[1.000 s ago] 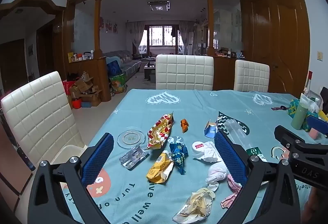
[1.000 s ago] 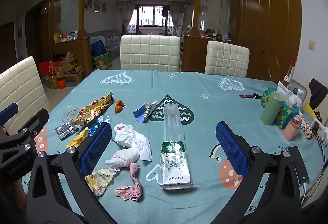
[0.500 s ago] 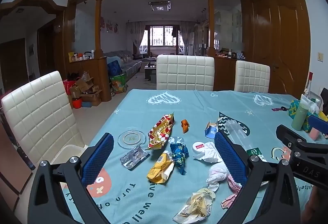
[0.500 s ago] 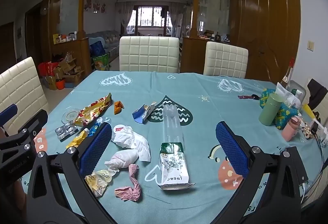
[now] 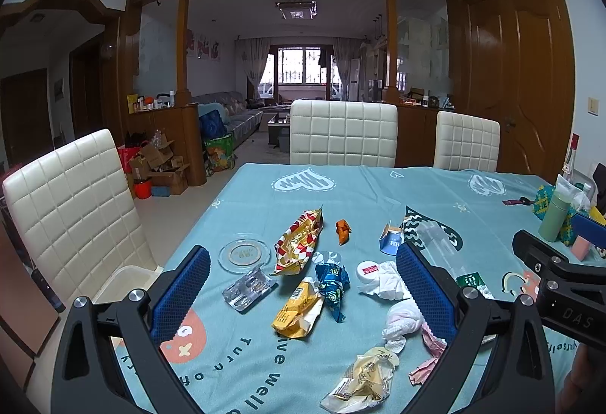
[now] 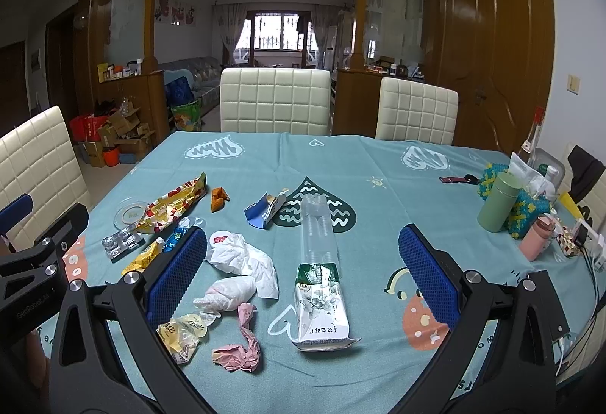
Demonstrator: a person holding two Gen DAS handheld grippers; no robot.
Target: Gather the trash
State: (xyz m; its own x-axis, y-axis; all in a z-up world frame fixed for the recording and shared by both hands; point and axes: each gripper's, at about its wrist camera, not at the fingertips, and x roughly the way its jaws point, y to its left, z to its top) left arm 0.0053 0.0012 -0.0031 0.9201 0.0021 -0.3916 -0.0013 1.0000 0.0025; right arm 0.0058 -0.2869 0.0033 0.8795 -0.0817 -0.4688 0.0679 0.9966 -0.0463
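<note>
Both tongs (image 5: 303,285) (image 6: 303,262) still spread wide above littered table (image 6: 378,164), barely shifted, trash unmoved

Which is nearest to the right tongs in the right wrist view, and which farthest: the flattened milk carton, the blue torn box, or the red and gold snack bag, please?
From the right tongs:
1. Flattened milk carton, lying right between the open fingers.
2. Blue torn box, farther up the table, slightly left of centre.
3. Red and gold snack bag, farthest, out to the left beside the glass ashtray.
</note>
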